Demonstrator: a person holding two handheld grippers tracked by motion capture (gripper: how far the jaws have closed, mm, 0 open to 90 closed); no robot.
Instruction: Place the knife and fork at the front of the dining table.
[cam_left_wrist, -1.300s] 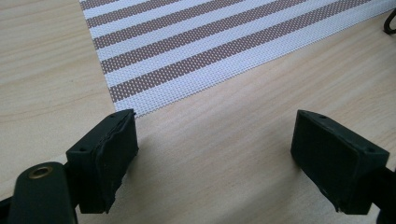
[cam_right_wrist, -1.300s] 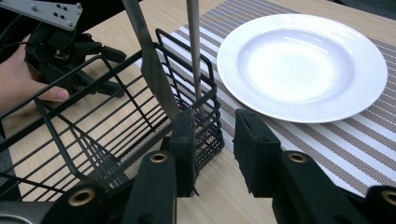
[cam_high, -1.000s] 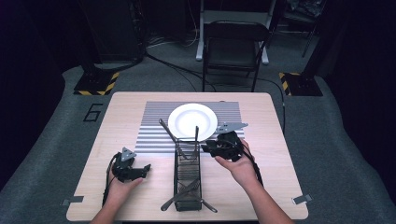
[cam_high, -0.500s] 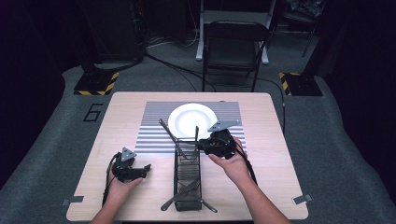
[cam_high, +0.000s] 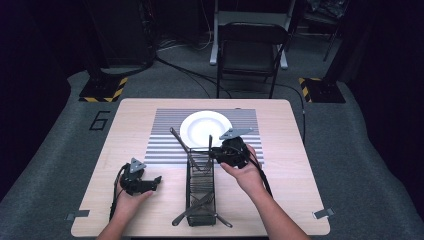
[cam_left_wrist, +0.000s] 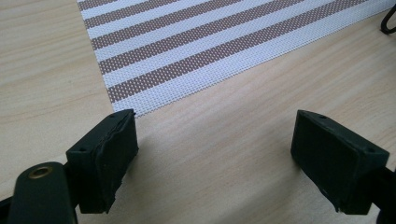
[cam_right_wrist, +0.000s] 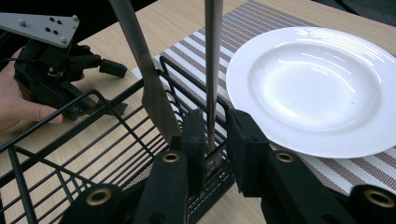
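A dim room with a folding chair (cam_high: 252, 47) is surrounding a pale wooden table (cam_high: 125, 125) that is carrying a striped placemat (cam_high: 165, 135). A black wire cutlery basket (cam_high: 201, 187) is lying near the table's front edge, and it is serving as the landmark here. Beyond its far end a white plate (cam_high: 205, 127) is sitting on the placemat. Two utensils are leaning out of that far end: one broad, flat handle (cam_right_wrist: 140, 65) and one slim metal utensil (cam_right_wrist: 212, 60) standing nearly upright. More cutlery is lying crossed at the basket's near end.

The right gripper (cam_right_wrist: 215, 135) is reaching in at the basket's far right corner. Its jaws have just been closing around the slim utensil, which is standing between the pads; a sliver of gap is showing on the right pad's side, so the grip is not looking firm yet. The left gripper (cam_left_wrist: 212, 149) is resting well to the left of the basket, fingers spread wide over bare wood, holding nothing.

Risks, as I judge them: the pads are meeting the slim shaft low down, so it may be pivoting or slipping when lifted. The neighbouring flat handle is standing just beside the left pad and could be snagged. Pulling at an angle could drag the light basket, since nothing is steadying it, or knock the utensil against the plate.
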